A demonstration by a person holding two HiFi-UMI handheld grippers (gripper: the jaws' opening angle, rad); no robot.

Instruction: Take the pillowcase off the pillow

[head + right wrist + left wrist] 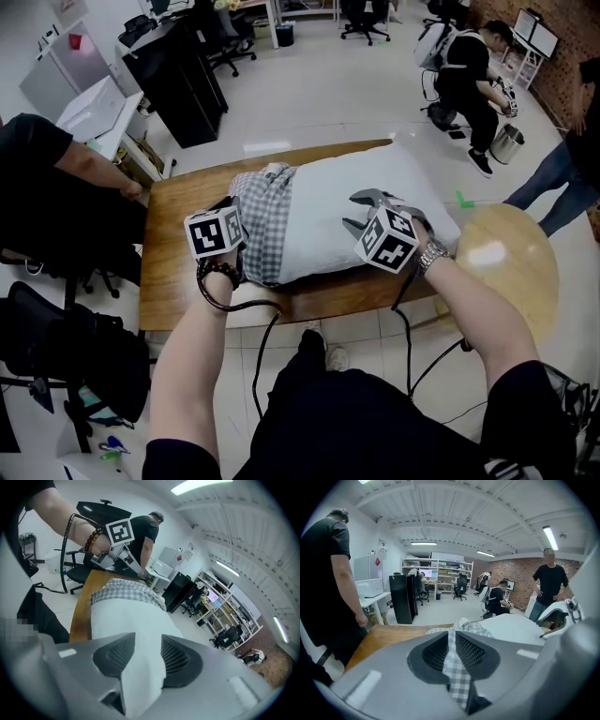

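A white pillow (347, 211) lies across the wooden table (178, 253). Its grey-and-white checked pillowcase (264, 220) is bunched over the pillow's left end only. My left gripper (240, 242) is at that end, shut on a fold of the checked cloth (458, 672), which runs up between its pads (451, 646). My right gripper (360, 212) is shut on the bare white pillow near its right end. In the right gripper view, a ridge of pillow (140, 686) is pinched between the jaws (144, 656). Further along it are the pillowcase (126, 591) and the left gripper (133, 569).
A person in black (56, 187) stands at the table's left edge. A round wooden table (506, 253) adjoins the right end. A black cabinet (178, 75) and office chairs stand behind. Other people are at the far right (469, 75).
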